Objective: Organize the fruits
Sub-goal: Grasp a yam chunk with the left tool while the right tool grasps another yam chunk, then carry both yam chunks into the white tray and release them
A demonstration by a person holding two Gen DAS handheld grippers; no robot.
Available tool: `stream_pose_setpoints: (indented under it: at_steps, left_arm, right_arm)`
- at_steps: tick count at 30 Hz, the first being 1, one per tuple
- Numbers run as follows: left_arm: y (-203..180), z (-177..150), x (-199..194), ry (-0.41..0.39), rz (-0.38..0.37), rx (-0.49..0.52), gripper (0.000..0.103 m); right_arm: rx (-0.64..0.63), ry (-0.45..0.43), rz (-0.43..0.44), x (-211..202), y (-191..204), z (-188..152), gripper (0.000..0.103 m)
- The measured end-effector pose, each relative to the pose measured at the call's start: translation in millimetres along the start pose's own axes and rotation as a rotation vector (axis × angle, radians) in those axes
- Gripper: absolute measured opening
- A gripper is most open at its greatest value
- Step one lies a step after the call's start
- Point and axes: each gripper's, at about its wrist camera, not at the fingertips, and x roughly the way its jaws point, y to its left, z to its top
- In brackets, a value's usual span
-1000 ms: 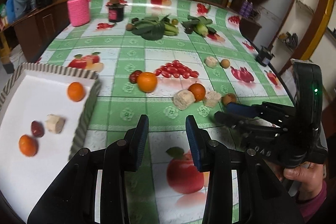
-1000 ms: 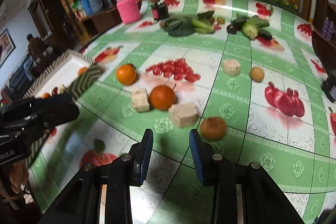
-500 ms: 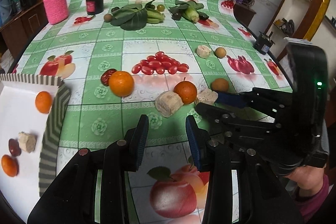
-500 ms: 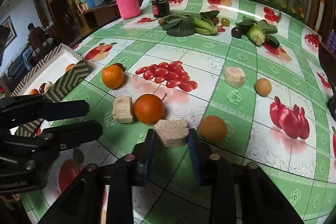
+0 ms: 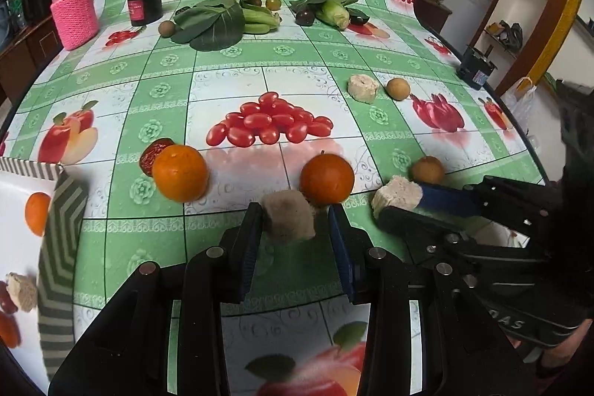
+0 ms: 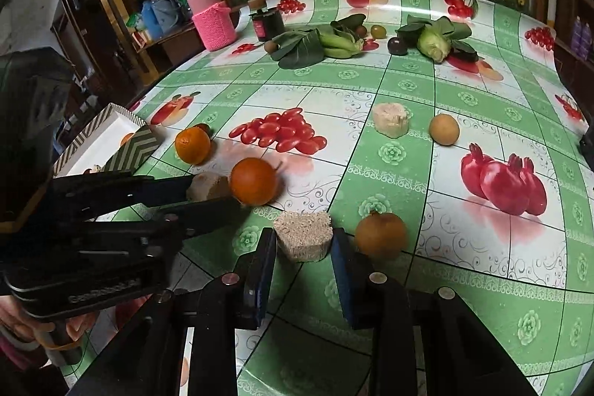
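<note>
My left gripper (image 5: 293, 232) is open, its jaws either side of a beige cube (image 5: 287, 219) on the tablecloth; an orange (image 5: 326, 177) sits just behind it. My right gripper (image 6: 302, 253) is open around another beige cube (image 6: 303, 235), with a brown round fruit (image 6: 380, 234) to its right. A second orange (image 5: 180, 172) lies to the left beside a red date (image 5: 153, 151). The white tray (image 5: 61, 221) at the left holds small oranges, a cube and dates. A third cube (image 6: 391, 119) and a small brown fruit (image 6: 443, 128) lie farther back.
Leafy greens, bananas (image 5: 260, 21) and corn (image 5: 336, 13) lie at the table's far side, with a dark jar (image 5: 144, 4) and a pink-sleeved jar (image 5: 74, 12) at the far left. A black box (image 5: 477, 71) sits at the right edge.
Both grippers moved forward toward the fruit group. Each now has a beige cube between its open jaws. The tray slid left in the left wrist view.
</note>
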Motion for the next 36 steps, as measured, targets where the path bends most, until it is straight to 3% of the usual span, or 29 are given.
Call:
stream_pose_setpoints:
  at_steps: [2, 9, 21, 29, 36]
  left_arm:
    - [-0.2, -1.7, -0.7, -0.009, 0.010, 0.013, 0.024]
    - [6.2, -9.2, -18.7, -0.026, -0.009, -0.011, 0.023]
    - [53.3, -43.6, -105.7, -0.118, 0.035, -0.116, 0.023]
    - [120.3, -84.4, -165.7, -0.175, 0.183, -0.206, 0.023]
    - [164.9, -115.1, -179.0, -0.161, 0.243, -0.307, 0.023]
  right_arm:
    - [0.004, -0.002, 0.004, -0.2, -0.9, -0.4, 0.030]
    - [-0.014, -0.014, 0.010, -5.8, 10.2, -1.4, 0.030]
    - [-0.027, -0.111, 0.106, -33.6, 60.2, -4.1, 0.030]
    - [-0.108, -0.121, 0.205, -31.7, 122.7, 4.1, 0.029]
    - [-0.180, -0.091, 0.271, -12.7, 174.6, 11.7, 0.029]
